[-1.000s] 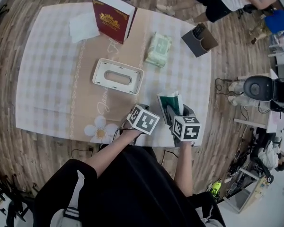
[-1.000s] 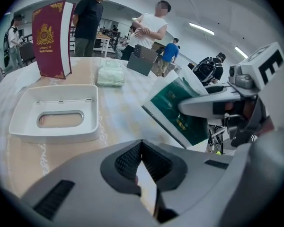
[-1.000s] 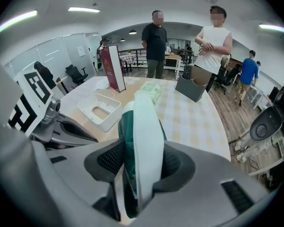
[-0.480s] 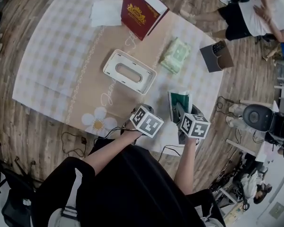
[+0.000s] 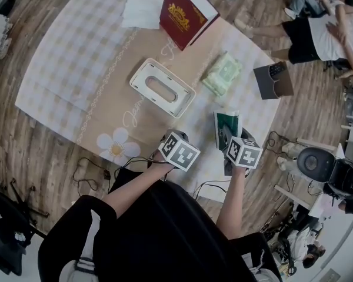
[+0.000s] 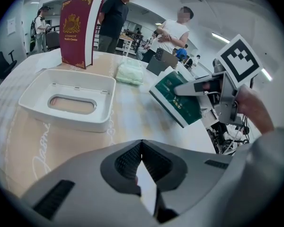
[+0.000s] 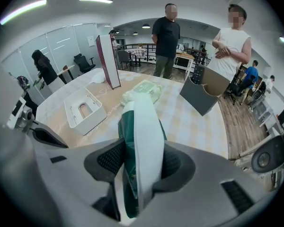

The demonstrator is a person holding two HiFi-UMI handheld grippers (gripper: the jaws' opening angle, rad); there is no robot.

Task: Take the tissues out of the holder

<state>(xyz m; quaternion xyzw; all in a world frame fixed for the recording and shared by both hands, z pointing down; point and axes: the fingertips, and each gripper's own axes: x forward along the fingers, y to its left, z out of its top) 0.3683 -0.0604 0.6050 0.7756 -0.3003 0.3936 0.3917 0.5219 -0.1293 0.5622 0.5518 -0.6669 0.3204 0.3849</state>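
Observation:
The white tissue holder (image 5: 162, 88) lies on the checked tablecloth with its oval slot up and nothing showing in the slot. It also appears in the left gripper view as the holder (image 6: 68, 100). My right gripper (image 7: 141, 162) is shut on a green and white tissue pack (image 7: 138, 126), held on edge above the table's near right part. In the head view the same pack (image 5: 226, 127) sticks out ahead of the right gripper's marker cube (image 5: 243, 151). My left gripper (image 6: 141, 148) is shut with nothing in it, close to the right one at the near edge.
A dark red book (image 5: 185, 13) stands upright at the far side, next to a white sheet (image 5: 142, 12). A pale green tissue pack (image 5: 222, 74) lies right of the holder, and a grey box (image 5: 273, 80) sits at the table's right edge. People stand beyond the table.
The head view has swung, so the table looks turned and shifted. Both grippers stay at the near edge, and the pack remains in the right one.

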